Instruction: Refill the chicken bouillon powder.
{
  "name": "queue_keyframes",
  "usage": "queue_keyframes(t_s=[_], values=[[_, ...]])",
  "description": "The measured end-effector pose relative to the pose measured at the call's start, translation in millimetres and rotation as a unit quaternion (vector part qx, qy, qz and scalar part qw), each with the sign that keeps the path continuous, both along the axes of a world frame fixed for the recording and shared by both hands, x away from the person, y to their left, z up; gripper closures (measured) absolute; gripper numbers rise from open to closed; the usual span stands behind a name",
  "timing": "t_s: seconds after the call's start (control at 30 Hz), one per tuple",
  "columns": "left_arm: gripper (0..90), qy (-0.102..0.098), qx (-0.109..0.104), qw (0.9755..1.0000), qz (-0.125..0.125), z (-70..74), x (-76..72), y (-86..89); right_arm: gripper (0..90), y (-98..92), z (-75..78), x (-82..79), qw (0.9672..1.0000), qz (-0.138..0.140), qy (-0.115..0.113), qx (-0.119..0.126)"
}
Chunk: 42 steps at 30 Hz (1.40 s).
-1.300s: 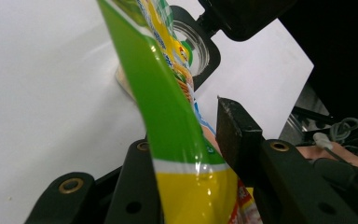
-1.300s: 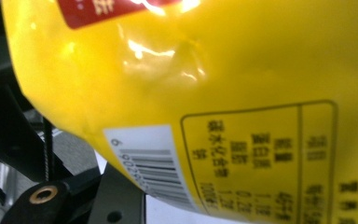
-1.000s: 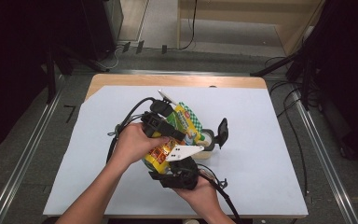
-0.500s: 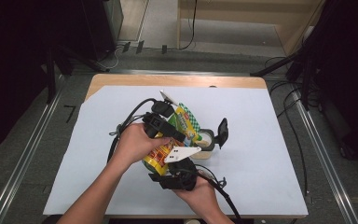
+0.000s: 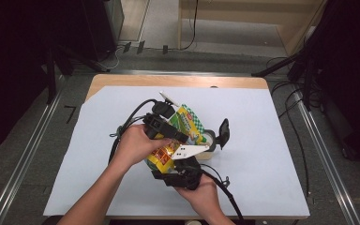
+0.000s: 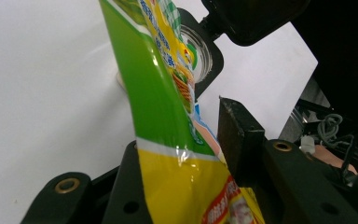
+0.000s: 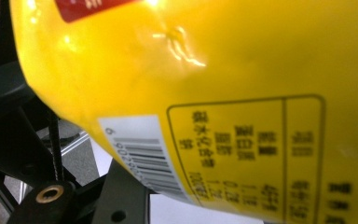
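We have the yellow-and-green snack bag (image 5: 178,136) up off the white sheet (image 5: 272,178), held between both tools just beside the small open jar (image 5: 208,138), which stands touching the bag's far end on its right. The bag's long axis runs from its yellow end, nearest us, up and away to the green chequered end beside the jar's mouth.

The left gripper (image 5: 168,133) comes across the bag from the left of the jar, hand wrapped over its body, forearm angling in from the lower left. In the left gripper view the bag (image 6: 177,154) stands between the two black jaws; those jaws have just been opening, and the right-hand one stands a little clear of the film, so we read this grip as loosened, with the bag between the jaws but not pinched.

The right gripper (image 5: 178,168) sits below the yellow end, on the near side of the jar, hand underneath, jaws pointing up at the bag. Its jaws have just been closing, and the right gripper view has the yellow film with its barcode (image 7: 144,154) pressed right up against the camera. Whether the pads press on it, we cannot tell.

Our judgement: the right hand is nearer the bag's weight, so it carries; the green end wants tipping on toward the jar's mouth.
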<state>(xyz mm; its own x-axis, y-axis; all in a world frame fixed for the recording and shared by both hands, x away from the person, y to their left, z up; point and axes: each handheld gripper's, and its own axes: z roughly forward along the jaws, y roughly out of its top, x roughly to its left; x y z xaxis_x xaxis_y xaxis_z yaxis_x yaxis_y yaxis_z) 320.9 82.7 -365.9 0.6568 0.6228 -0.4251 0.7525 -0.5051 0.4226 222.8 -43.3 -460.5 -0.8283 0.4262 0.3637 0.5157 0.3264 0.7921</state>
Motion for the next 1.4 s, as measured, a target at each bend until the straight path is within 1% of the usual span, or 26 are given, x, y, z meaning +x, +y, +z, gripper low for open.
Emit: queue_keyframes(t_s=[0.07,0.1,0.17,0.3,0.33,0.47,0.57,0.67,0.8,0.87,0.9,1.07,1.13,1.2,1.3,1.33,1.4], values=[[69.2,0.002,-0.004,1.0000,0.002,0.5,-0.6,1.1,66.2,-0.5,-0.6,-0.2,1.0000,-0.001,0.001,0.001],[68.9,0.001,-0.002,1.0000,0.000,1.1,-0.6,2.4,66.3,-0.8,-0.9,-0.2,1.0000,-0.002,0.002,0.001],[68.6,0.002,-0.005,1.0000,0.002,2.4,-1.0,5.2,66.5,-2.0,-1.9,0.2,0.9999,-0.003,0.006,0.008],[68.4,0.008,-0.012,0.9999,0.009,4.4,-2.2,10.2,66.7,-2.9,-1.7,0.1,0.9999,-0.005,0.005,0.008],[68.4,0.009,-0.011,0.9999,0.006,4.6,-2.2,11.3,66.7,-2.9,-1.6,0.0,1.0000,-0.003,0.004,0.007],[68.2,0.015,-0.009,0.9998,0.009,5.6,-3.7,14.4,66.9,-2.4,-1.3,-0.7,1.0000,-0.005,0.002,0.003],[67.9,0.019,-0.010,0.9997,0.012,5.4,-4.6,16.0,66.9,-2.6,-1.7,-0.6,1.0000,-0.005,0.005,0.005],[67.1,0.029,-0.011,0.9994,0.015,4.7,-4.5,18.8,67.0,-2.5,-2.5,-0.7,1.0000,-0.004,0.005,0.002],[66.5,0.037,-0.014,0.9990,0.020,5.2,-5.0,23.1,67.1,-3.0,-3.2,-0.5,0.9999,-0.006,0.009,0.001],[65.6,0.045,-0.016,0.9986,0.025,5.7,-5.0,25.5,67.4,-3.7,-3.8,0.0,0.9999,-0.006,0.013,0.004],[65.0,0.048,-0.014,0.9985,0.023,5.9,-4.8,26.9,67.4,-4.0,-4.2,0.3,0.9998,-0.006,0.015,0.007],[66.3,0.048,-0.014,0.9985,0.020,6.5,-5.7,29.6,67.4,-4.5,-4.5,0.3,0.9998,-0.004,0.016,0.005],[67.7,0.048,-0.017,0.9984,0.023,7.2,-5.9,30.2,67.4,-4.4,-4.4,0.1,0.9999,-0.004,0.015,0.006],[69.0,0.041,-0.015,0.9988,0.022,7.7,-6.3,29.5,67.4,-4.6,-4.4,0.6,0.9999,-0.004,0.015,0.006],[72.3,0.029,-0.011,0.9992,0.025,7.9,-7.4,26.4,67.0,-5.3,-4.4,1.5,0.9999,-0.005,0.015,-0.002],[74.0,0.024,-0.007,0.9994,0.022,8.2,-7.9,25.0,66.7,-5.4,-4.4,1.5,0.9999,-0.005,0.016,-0.004],[76.3,0.019,-0.004,0.9996,0.022,8.8,-9.3,23.0,66.0,-4.6,-4.0,0.6,0.9999,-0.003,0.011,-0.011]])
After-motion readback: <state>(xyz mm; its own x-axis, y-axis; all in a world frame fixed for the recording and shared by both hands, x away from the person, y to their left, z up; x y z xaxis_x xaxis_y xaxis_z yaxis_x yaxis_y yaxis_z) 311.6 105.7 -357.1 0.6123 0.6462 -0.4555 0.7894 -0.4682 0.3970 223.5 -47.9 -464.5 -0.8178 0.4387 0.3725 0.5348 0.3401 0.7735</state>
